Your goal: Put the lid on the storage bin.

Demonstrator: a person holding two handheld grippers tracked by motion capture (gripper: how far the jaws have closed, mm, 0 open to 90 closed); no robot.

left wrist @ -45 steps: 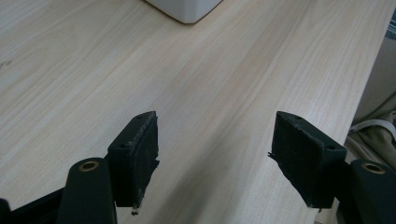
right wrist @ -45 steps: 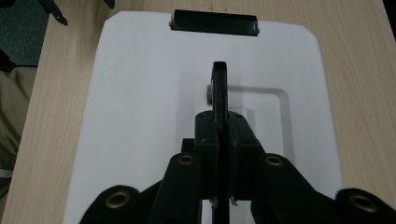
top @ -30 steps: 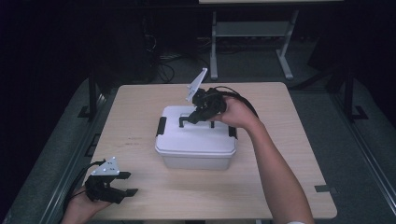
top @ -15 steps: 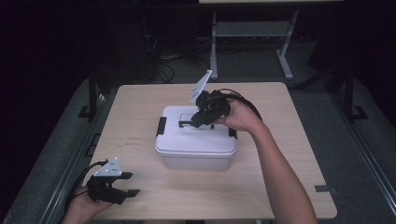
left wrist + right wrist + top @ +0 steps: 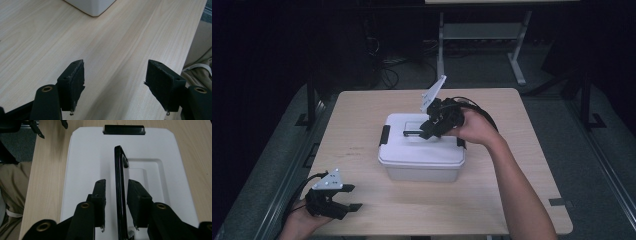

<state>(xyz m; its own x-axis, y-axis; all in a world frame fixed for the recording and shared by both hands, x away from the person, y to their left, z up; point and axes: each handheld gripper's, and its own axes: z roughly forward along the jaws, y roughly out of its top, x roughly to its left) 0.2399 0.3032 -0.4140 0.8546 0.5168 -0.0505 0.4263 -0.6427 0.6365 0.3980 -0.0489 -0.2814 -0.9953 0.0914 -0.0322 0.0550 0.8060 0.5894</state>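
The white box (image 5: 422, 150) lies long axis nine-to-three; its black handle (image 5: 119, 185) stands between the right gripper (image 5: 116, 192)'s narrowly parted pads, gaps showing. The left gripper (image 5: 115, 77) gapes empty at seven o'clock.

white lidded box (image 5: 422, 150) | mid-table, closed, black side latches | black handle (image 5: 119, 190) raised upright on lid
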